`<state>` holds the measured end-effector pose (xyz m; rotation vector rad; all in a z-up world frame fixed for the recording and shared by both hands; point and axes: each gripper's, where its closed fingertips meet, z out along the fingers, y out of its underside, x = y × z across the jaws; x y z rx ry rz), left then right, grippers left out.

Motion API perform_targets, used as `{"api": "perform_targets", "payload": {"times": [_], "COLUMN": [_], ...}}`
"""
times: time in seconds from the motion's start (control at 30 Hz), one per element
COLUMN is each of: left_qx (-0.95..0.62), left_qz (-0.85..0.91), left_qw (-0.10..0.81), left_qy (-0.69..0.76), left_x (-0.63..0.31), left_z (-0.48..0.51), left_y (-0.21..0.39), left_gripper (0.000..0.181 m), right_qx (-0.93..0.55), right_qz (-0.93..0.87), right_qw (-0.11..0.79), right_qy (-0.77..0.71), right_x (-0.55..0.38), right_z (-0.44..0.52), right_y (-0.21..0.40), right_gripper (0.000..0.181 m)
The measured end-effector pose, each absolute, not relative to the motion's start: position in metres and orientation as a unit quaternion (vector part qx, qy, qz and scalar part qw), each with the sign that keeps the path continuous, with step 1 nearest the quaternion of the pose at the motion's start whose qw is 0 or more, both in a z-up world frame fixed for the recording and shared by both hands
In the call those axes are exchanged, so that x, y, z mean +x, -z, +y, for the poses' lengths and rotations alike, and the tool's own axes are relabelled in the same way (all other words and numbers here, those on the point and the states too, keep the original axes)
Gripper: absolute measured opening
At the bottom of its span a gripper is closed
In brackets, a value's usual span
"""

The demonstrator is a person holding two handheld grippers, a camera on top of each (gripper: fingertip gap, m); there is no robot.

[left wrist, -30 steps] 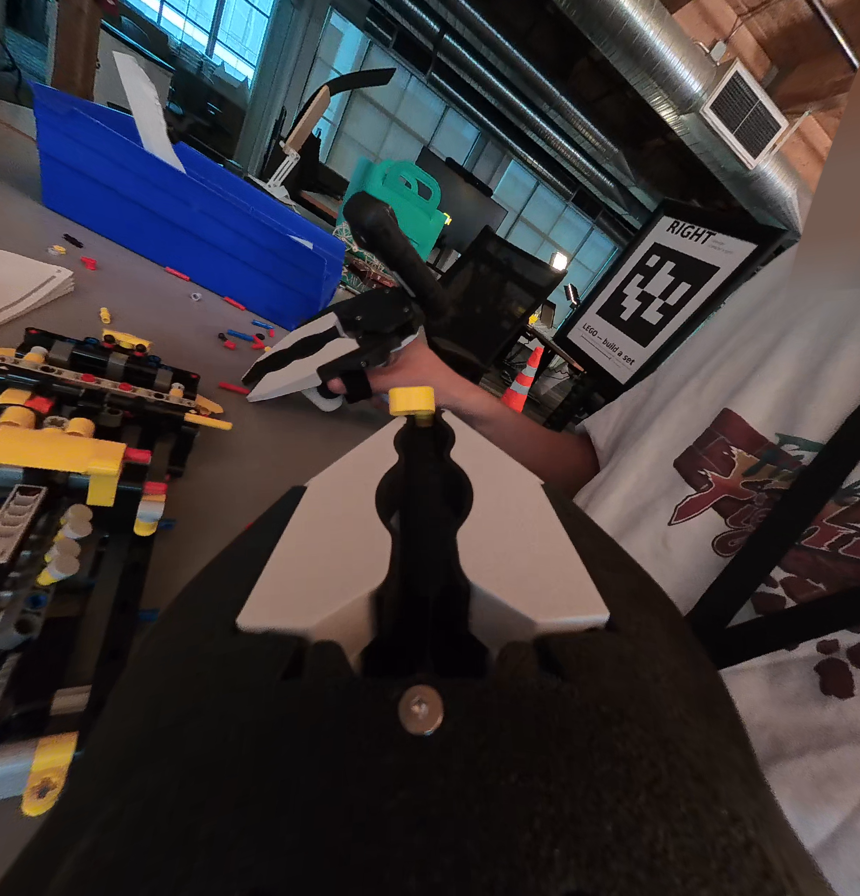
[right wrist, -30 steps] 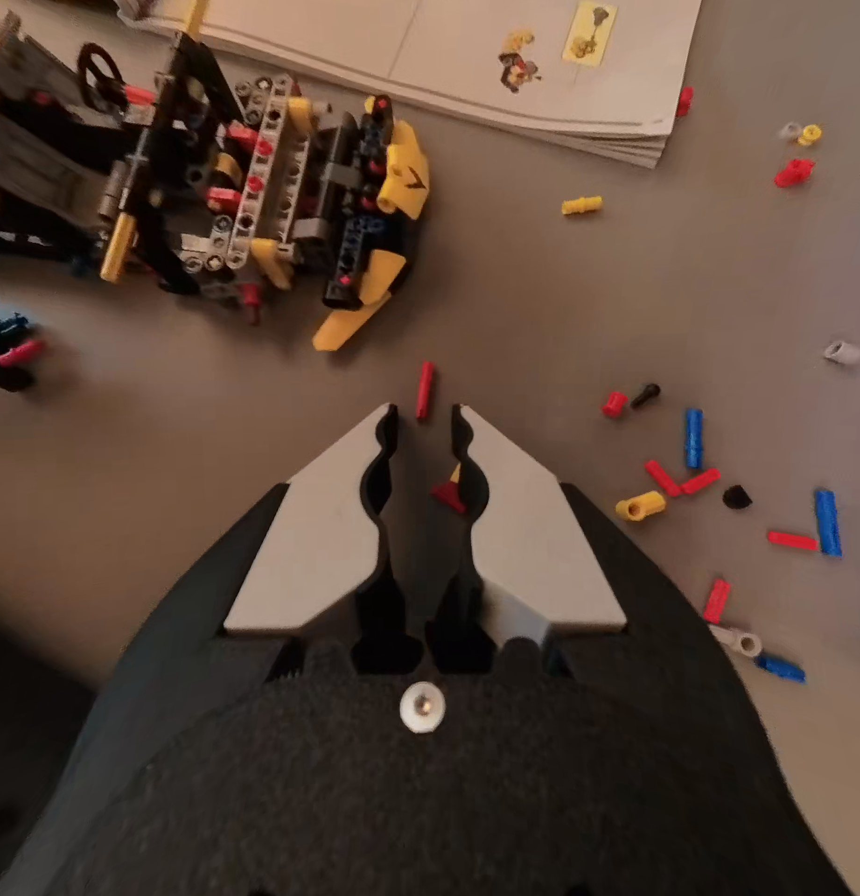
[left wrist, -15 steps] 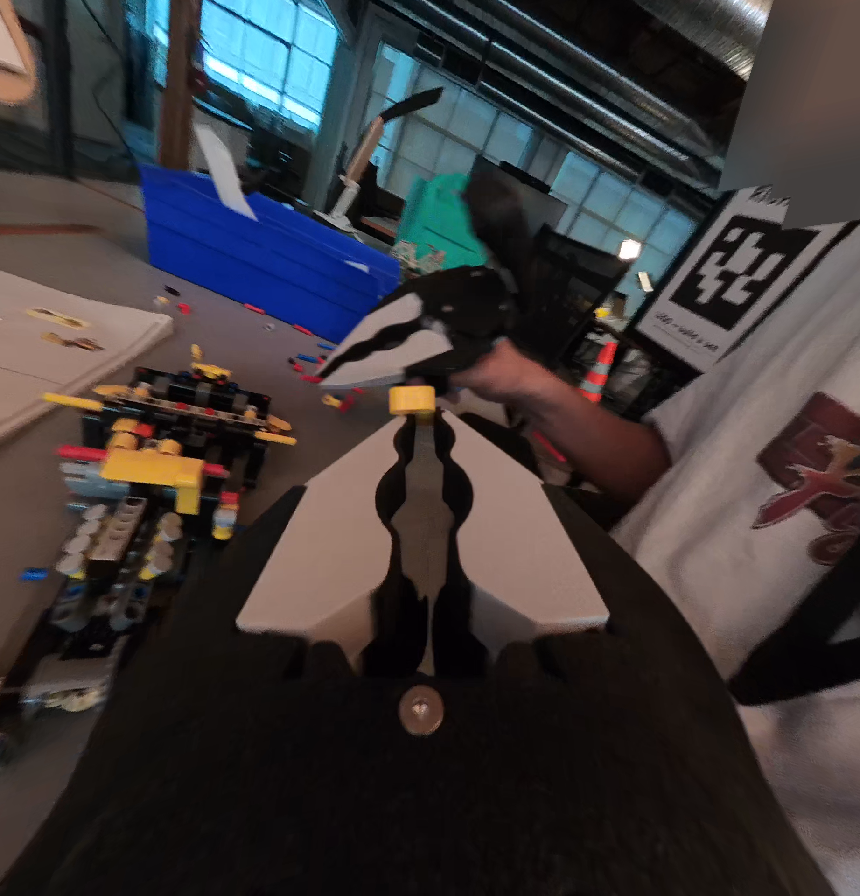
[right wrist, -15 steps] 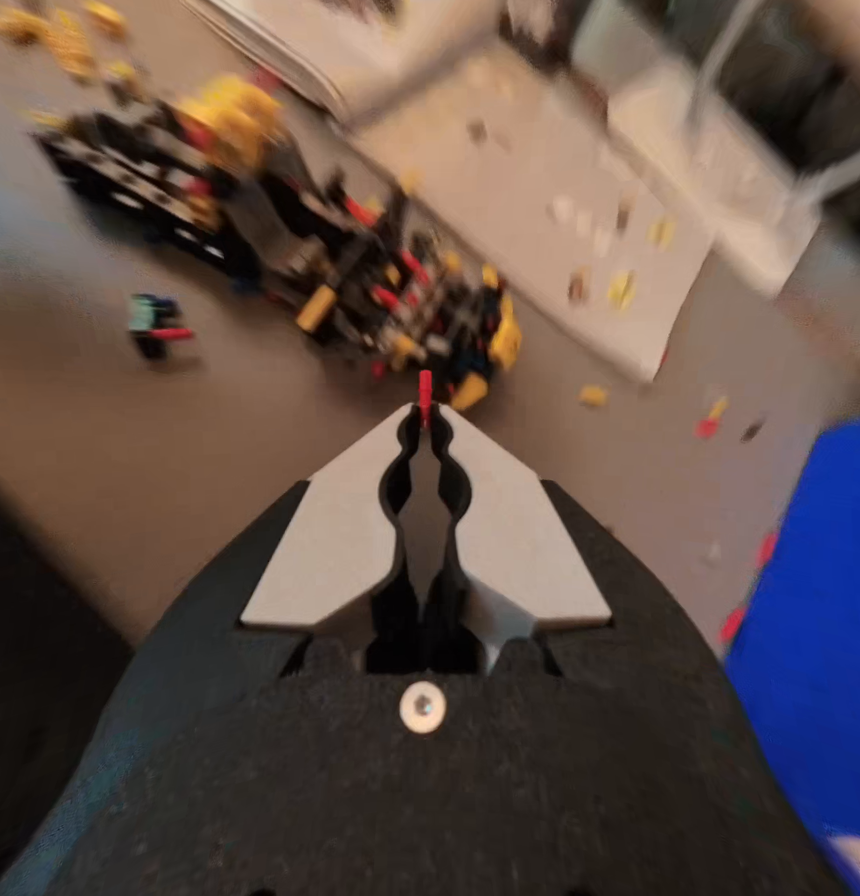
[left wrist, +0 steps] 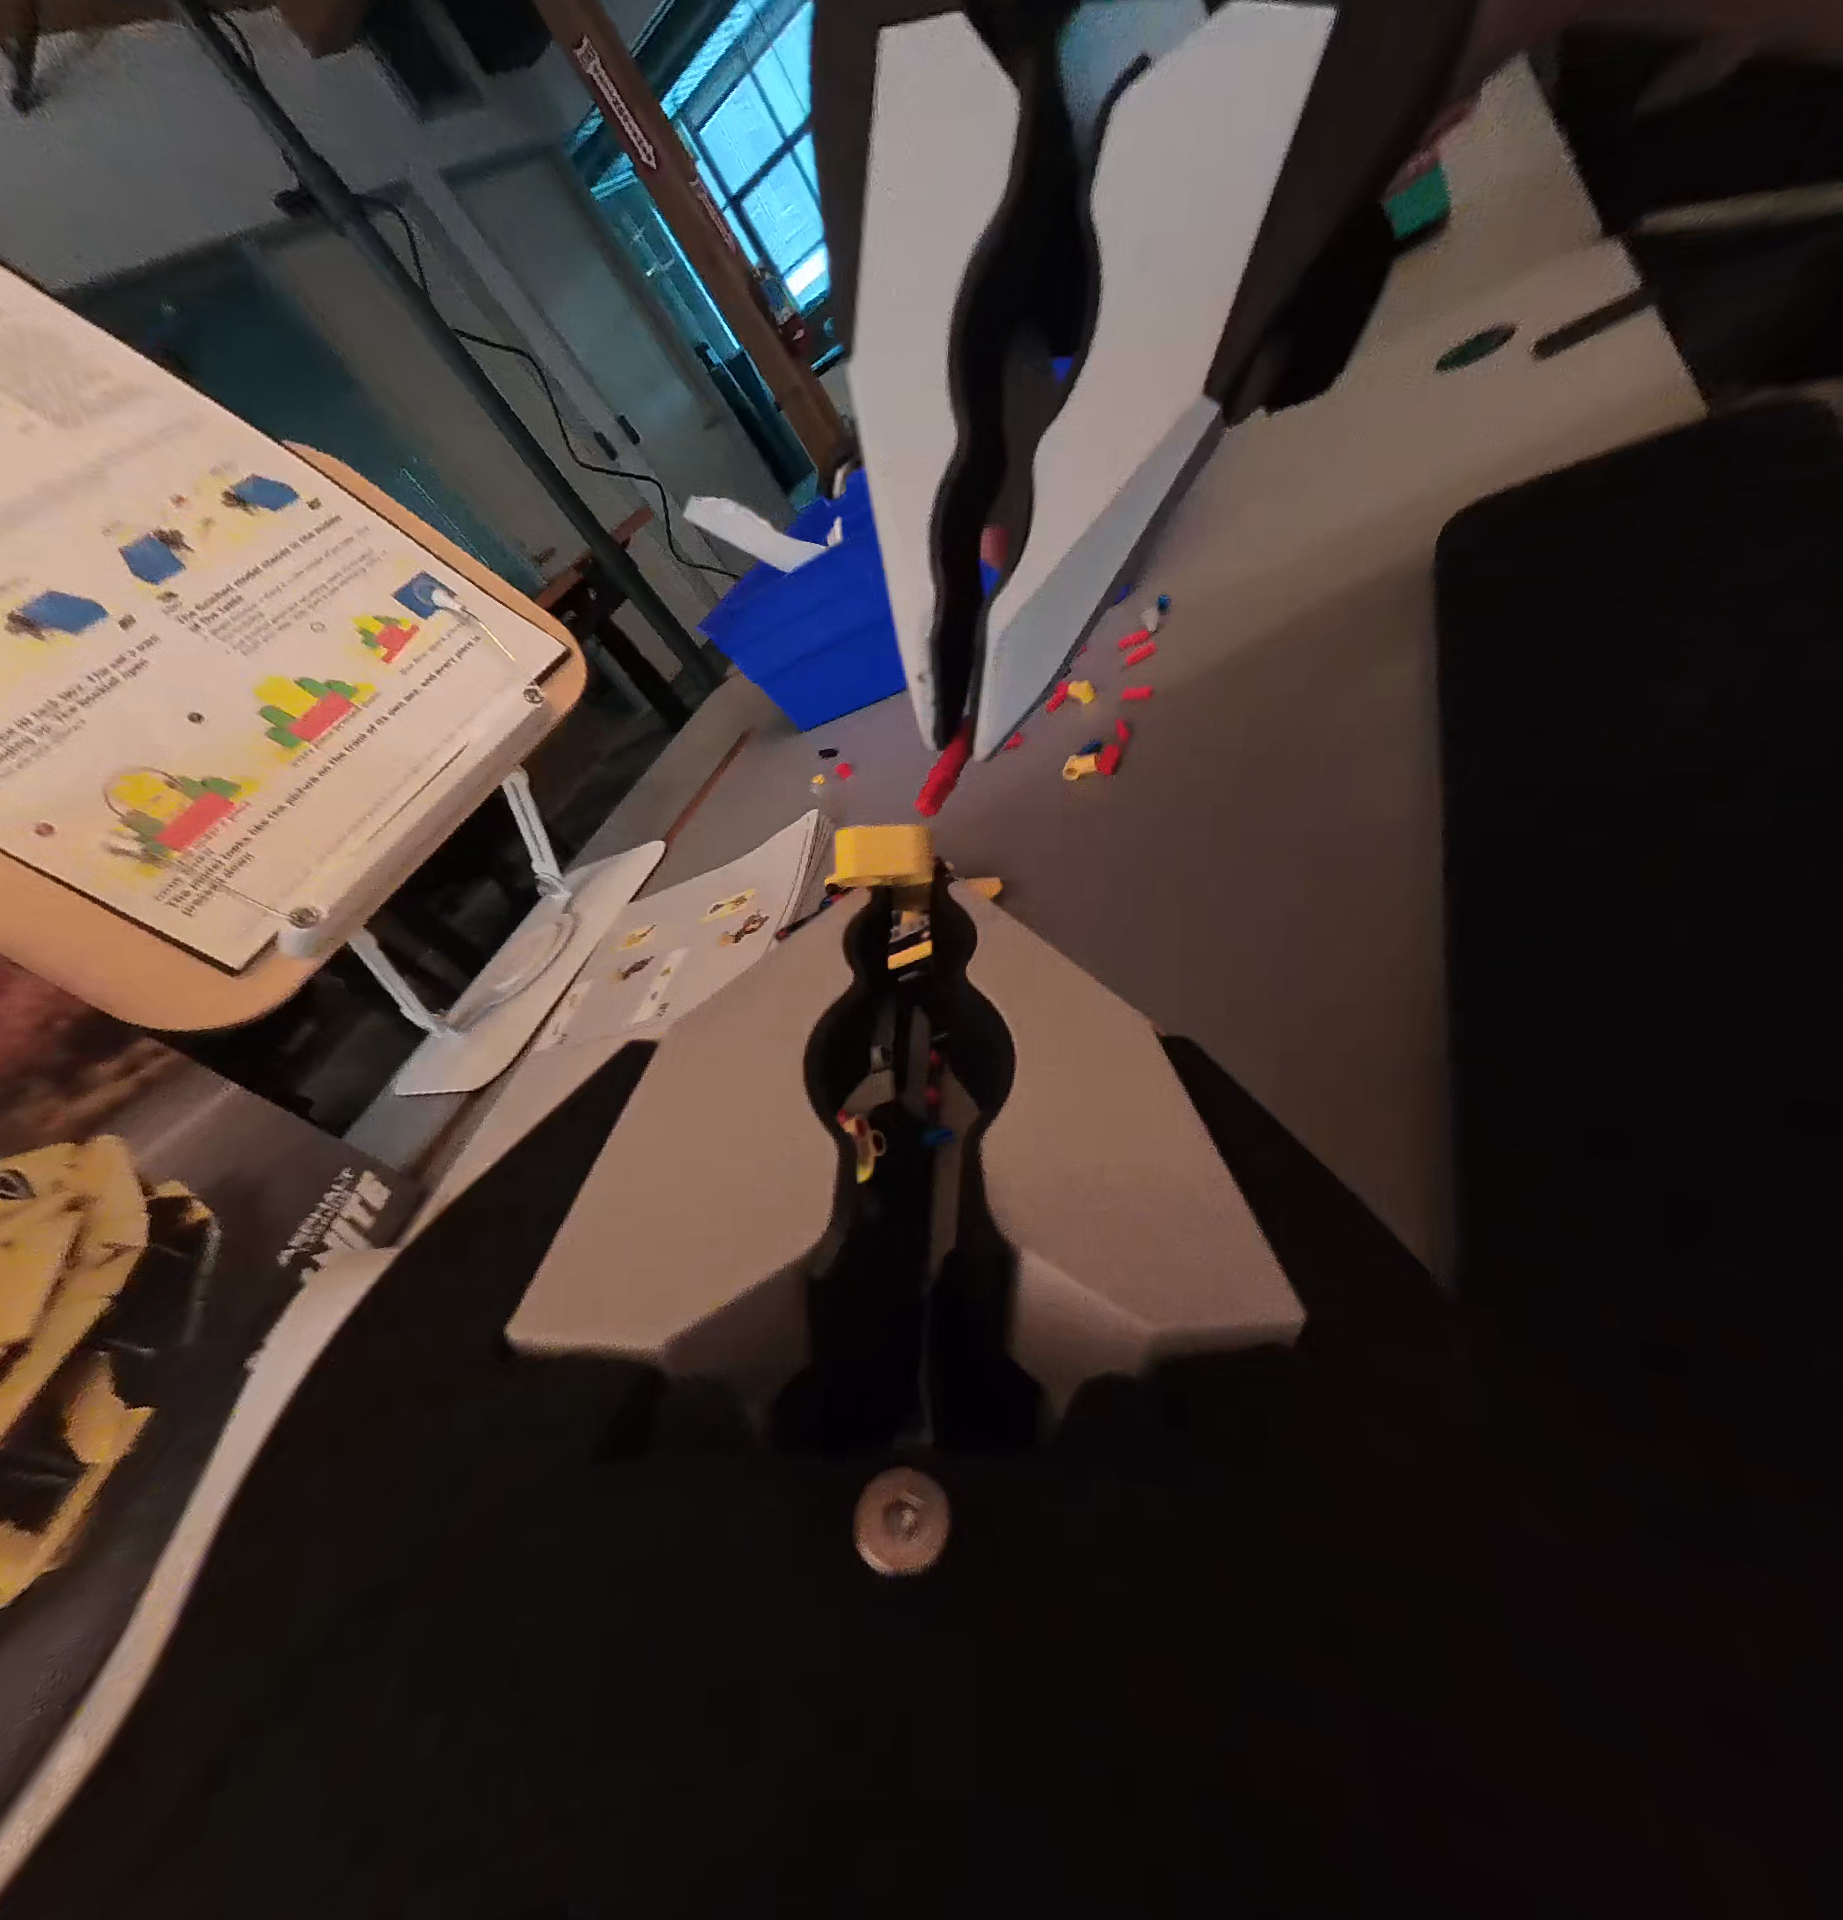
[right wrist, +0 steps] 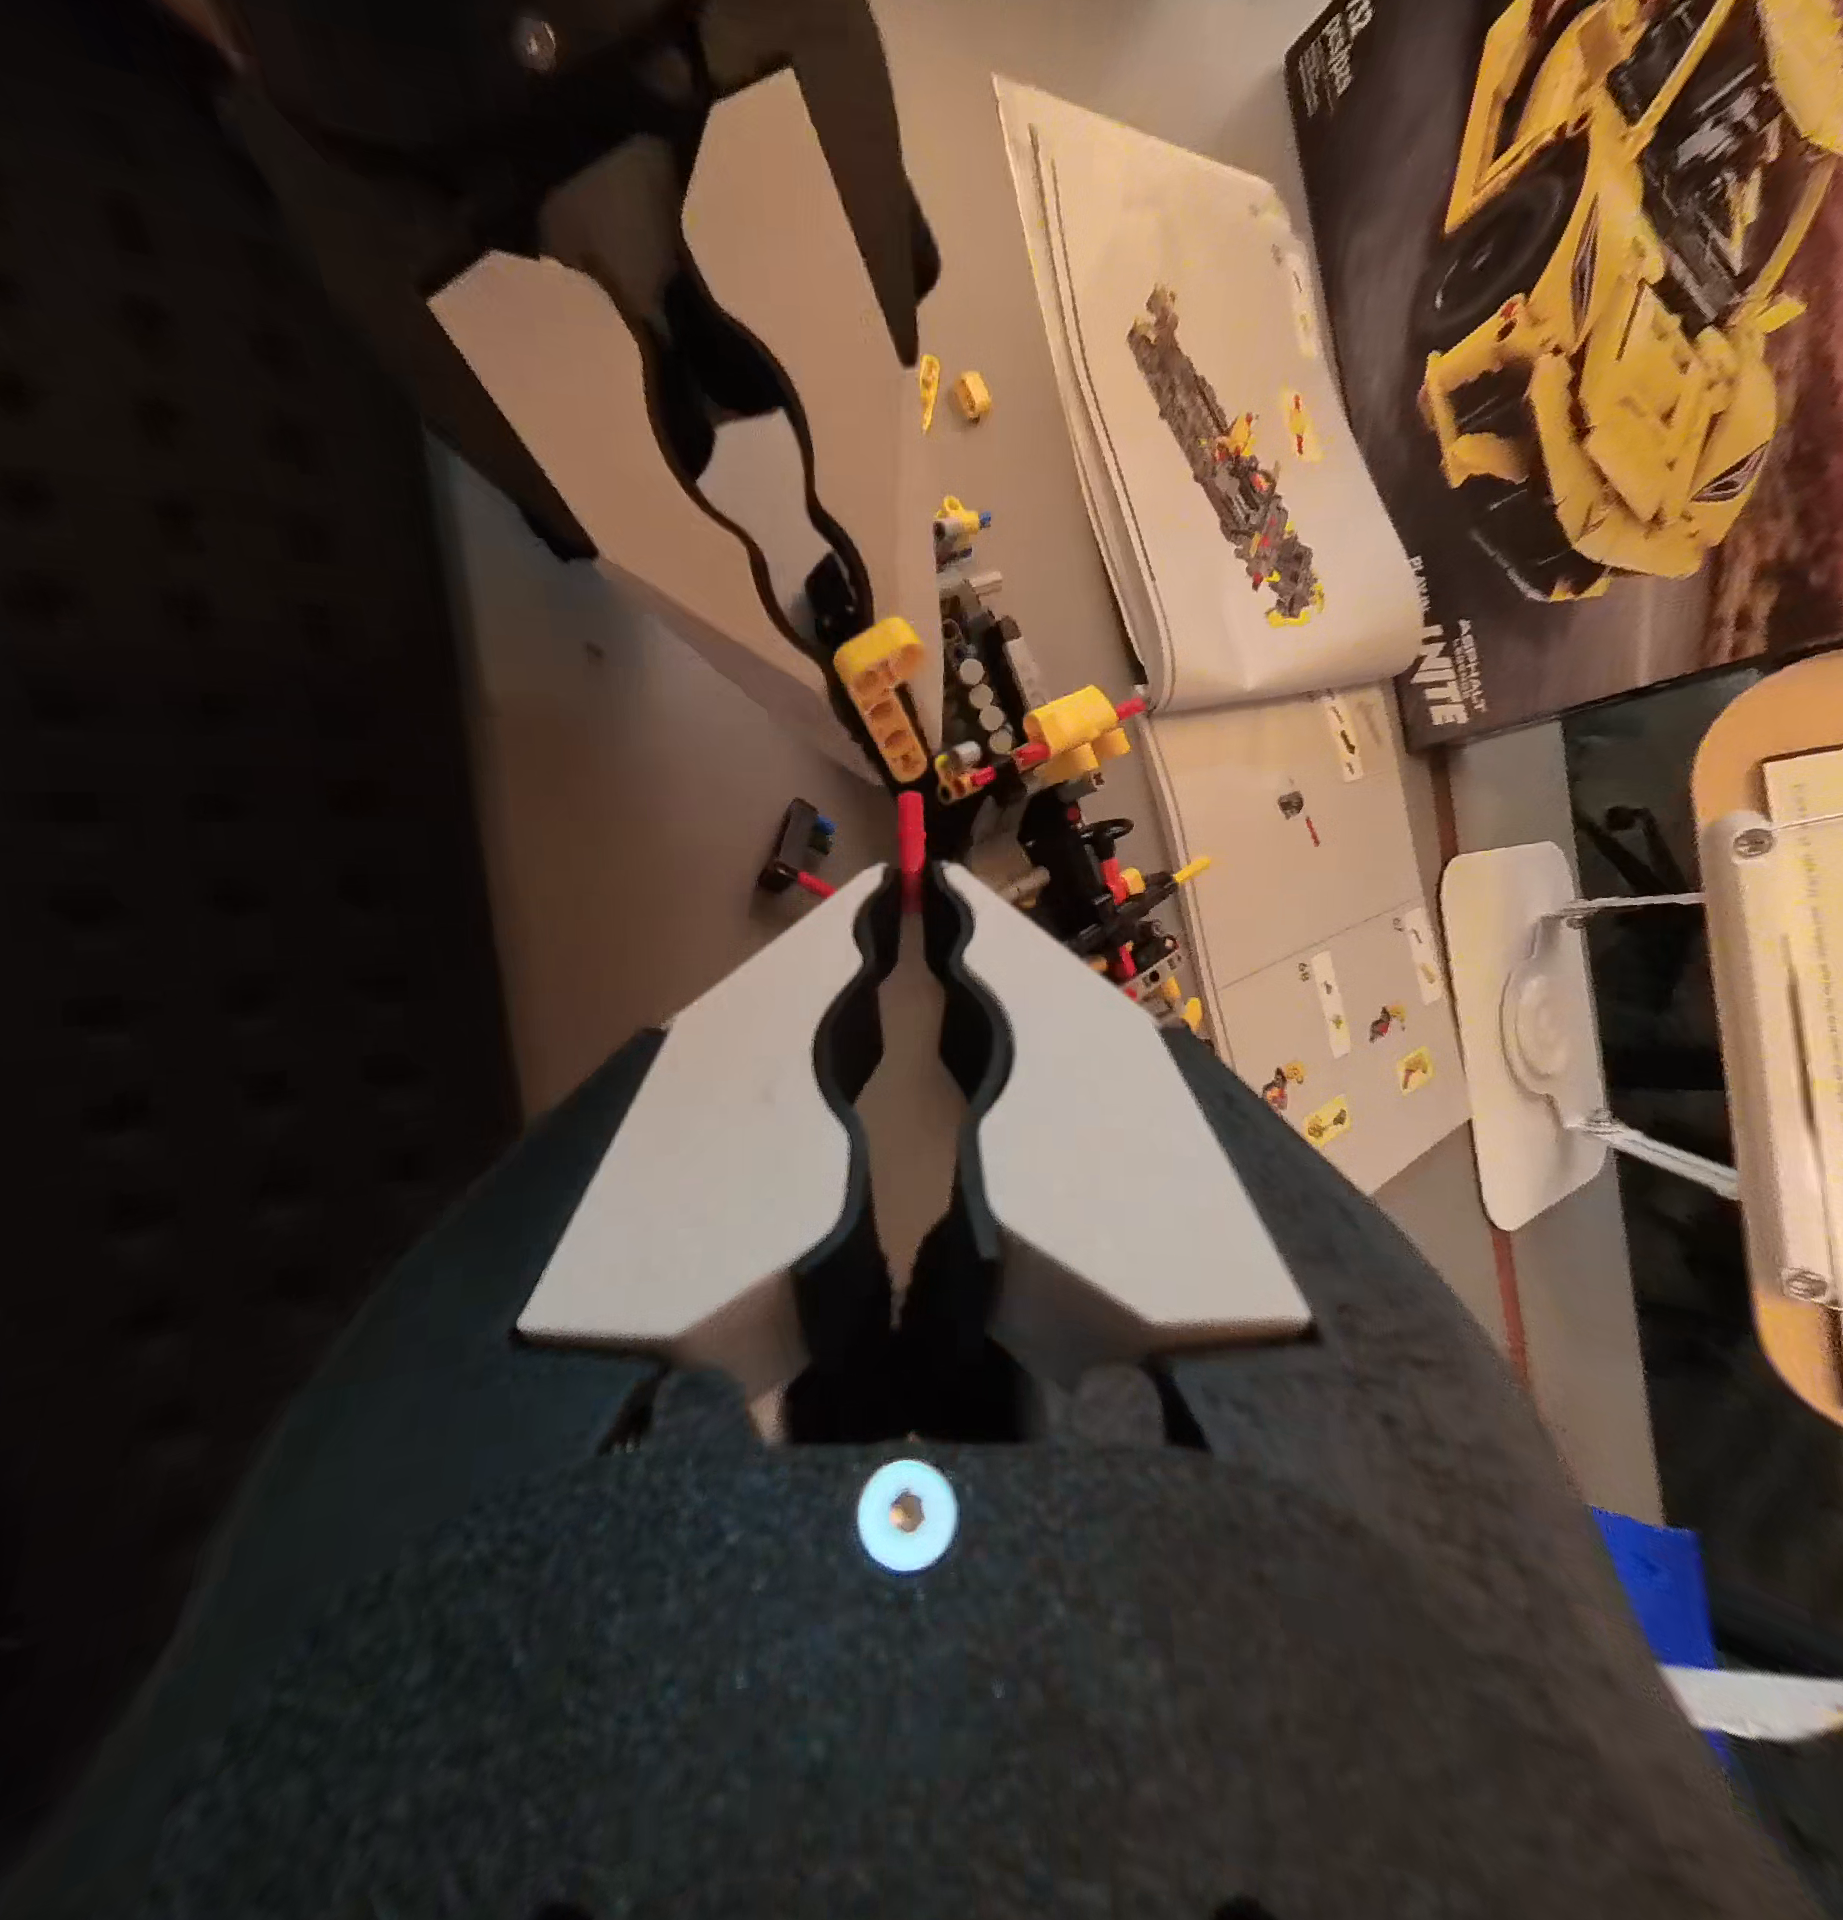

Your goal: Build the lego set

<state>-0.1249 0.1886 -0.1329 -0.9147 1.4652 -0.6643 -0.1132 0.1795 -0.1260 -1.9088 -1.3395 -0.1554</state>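
Note:
My left gripper [left wrist: 901,896] is shut on a yellow L-shaped beam [left wrist: 882,856], held in the air; the beam also shows in the right wrist view [right wrist: 884,698], where the left gripper [right wrist: 855,717] comes in from the top. My right gripper [right wrist: 912,883] is shut on a red pin [right wrist: 910,831] that points at the beam's end and nearly touches it. In the left wrist view the right gripper [left wrist: 953,740] comes down from above with the red pin [left wrist: 942,777] just above the beam. The partly built black, grey and yellow model [right wrist: 1042,790] lies on the table below.
An open instruction booklet [right wrist: 1208,436] and the set's box [right wrist: 1582,291] lie beyond the model. An instruction board on a white stand [left wrist: 231,665] is at the left. A blue bin [left wrist: 813,634] and several loose red, blue and yellow pins [left wrist: 1104,717] are on the grey table [left wrist: 1260,831].
Both grippers have lifted and turned to face each other. The right gripper closed on the red pin, raised it off the table and brought it up to the yellow beam.

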Motion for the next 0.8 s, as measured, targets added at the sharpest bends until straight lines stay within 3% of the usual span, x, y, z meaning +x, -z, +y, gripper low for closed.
{"api": "perform_targets", "payload": {"times": [0.27, 0.8], "left_qx": [-0.365, -0.336], "left_qz": [0.664, 0.691], "left_qw": [0.611, 0.621], "left_qy": [0.229, 0.156], "left_x": [-0.122, -0.122], "left_z": [0.185, 0.187], "left_y": [0.144, 0.156], "left_gripper": [0.007, 0.007], "right_qx": [-0.713, -0.682], "right_qz": [-0.578, -0.62], "right_qw": [0.355, 0.331], "right_qy": [0.178, 0.201], "right_x": [-0.111, -0.115], "right_z": [0.185, 0.187], "right_y": [0.138, 0.152], "right_gripper": [0.003, 0.003]}}
